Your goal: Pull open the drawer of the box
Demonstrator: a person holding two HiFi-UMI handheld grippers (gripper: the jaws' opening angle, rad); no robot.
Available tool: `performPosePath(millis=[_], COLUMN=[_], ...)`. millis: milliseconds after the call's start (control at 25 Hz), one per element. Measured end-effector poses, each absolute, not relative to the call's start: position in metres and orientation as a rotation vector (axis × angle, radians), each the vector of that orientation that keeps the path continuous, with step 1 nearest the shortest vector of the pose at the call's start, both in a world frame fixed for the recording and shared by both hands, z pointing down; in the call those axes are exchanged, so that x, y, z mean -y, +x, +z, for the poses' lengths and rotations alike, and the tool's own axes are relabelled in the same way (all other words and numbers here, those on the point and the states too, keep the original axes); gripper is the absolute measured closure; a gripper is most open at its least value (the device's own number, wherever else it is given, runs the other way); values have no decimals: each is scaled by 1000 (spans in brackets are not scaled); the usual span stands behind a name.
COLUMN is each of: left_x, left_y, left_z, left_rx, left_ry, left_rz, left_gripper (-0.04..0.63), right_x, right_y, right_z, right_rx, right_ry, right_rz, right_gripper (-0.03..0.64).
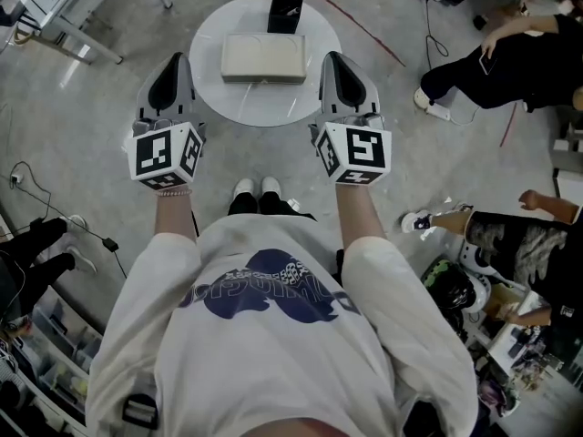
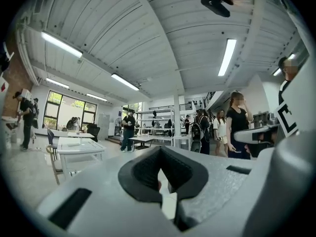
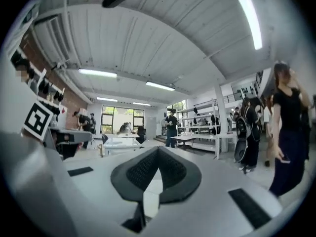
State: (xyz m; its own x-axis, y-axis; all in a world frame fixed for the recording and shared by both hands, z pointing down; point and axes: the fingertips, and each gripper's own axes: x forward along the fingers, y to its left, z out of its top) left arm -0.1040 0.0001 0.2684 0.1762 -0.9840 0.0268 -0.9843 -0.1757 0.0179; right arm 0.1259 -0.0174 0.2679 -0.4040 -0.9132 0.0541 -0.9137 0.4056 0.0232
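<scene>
A flat beige box [image 1: 264,58] lies on a small round white table [image 1: 219,103] in the head view; its drawer front is not pulled out. Behind it stands a small black object [image 1: 284,14]. My left gripper [image 1: 171,62] is held level over the table's left edge, left of the box and apart from it, jaws shut on nothing. My right gripper [image 1: 333,59] mirrors it at the table's right edge, also shut and empty. Both gripper views look out level across the room over the shut left gripper [image 2: 160,151] and right gripper [image 3: 158,150]; neither shows the box.
People sit on the floor to the right [image 1: 496,57] and lower right [image 1: 510,244]. A red cable [image 1: 364,30] and black cables cross the concrete floor. A metal frame [image 1: 64,16] stands upper left. People [image 2: 237,125] and tables [image 2: 79,147] fill the room ahead.
</scene>
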Motion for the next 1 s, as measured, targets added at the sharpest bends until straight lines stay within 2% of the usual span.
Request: performPosePath(millis=[200, 440, 560, 1000], left_x=[5, 8, 13, 15], left_y=[-129, -145, -144, -132], left_z=[262, 266, 277, 331], left_rx=[1927, 1941, 1940, 1841], left_ry=[2265, 2188, 2157, 2054], left_rz=[-111, -95, -67, 115], left_gripper=[588, 583, 540, 485], right_x=[30, 38, 44, 47], right_y=[145, 157, 159, 148], right_z=[263, 258, 260, 298], right_rx=[2730, 2754, 2759, 2697], right_ry=[1704, 1649, 1622, 1566], right_rz=[282, 290, 286, 372], right_gripper=[619, 578, 519, 499])
